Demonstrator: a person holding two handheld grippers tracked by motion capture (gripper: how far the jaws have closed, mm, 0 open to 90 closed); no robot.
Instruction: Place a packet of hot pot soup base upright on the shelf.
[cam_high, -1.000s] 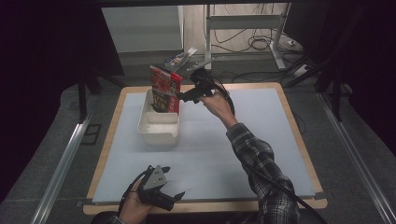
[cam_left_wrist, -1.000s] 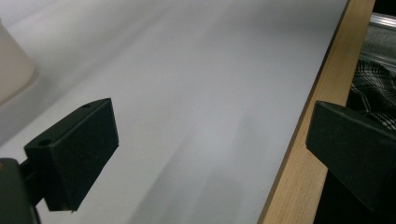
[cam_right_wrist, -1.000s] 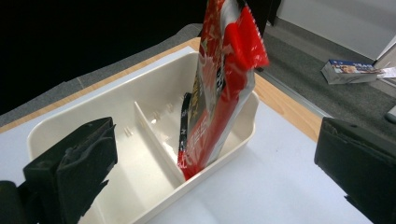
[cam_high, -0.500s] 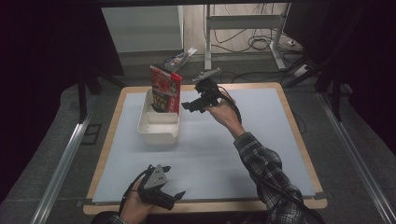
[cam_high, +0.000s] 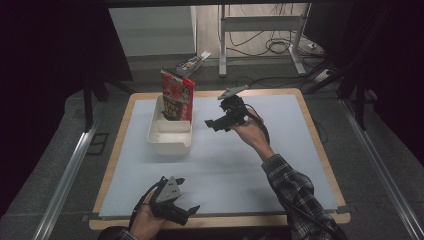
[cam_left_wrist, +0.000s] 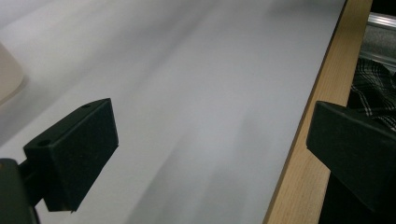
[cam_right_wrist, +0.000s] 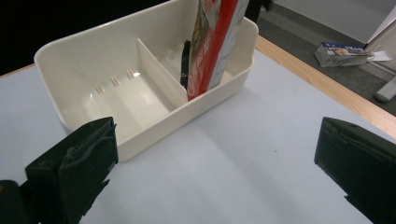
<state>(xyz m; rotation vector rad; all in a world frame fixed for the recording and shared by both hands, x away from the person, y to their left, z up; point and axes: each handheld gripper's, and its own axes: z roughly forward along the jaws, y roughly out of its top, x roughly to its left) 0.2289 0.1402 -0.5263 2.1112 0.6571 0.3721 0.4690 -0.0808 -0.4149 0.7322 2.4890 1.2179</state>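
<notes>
A white two-compartment bin (cam_high: 170, 134) stands on the left half of the pale mat. A red snack packet (cam_high: 178, 95) stands upright in its far compartment, and the near compartment holds nothing. In the right gripper view the packet (cam_right_wrist: 215, 42) leans at the divider with a thin black item (cam_right_wrist: 185, 63) behind it. My right gripper (cam_high: 214, 125) hovers open just right of the bin (cam_right_wrist: 140, 93), its jaws wide apart (cam_right_wrist: 215, 172) with nothing between them. My left gripper (cam_high: 186, 195) rests open near the table's front edge, jaws spread over bare mat (cam_left_wrist: 210, 154).
The wooden table rim (cam_left_wrist: 299, 168) runs beside the left gripper, with a plaid sleeve (cam_left_wrist: 373, 88) beyond it. A small box (cam_right_wrist: 343, 53) lies on the floor past the far edge. Metal rails and cables flank the table.
My right gripper has drawn back from the red packet, toward the person and slightly right. The packet stays standing in the bin. The left gripper has barely moved.
</notes>
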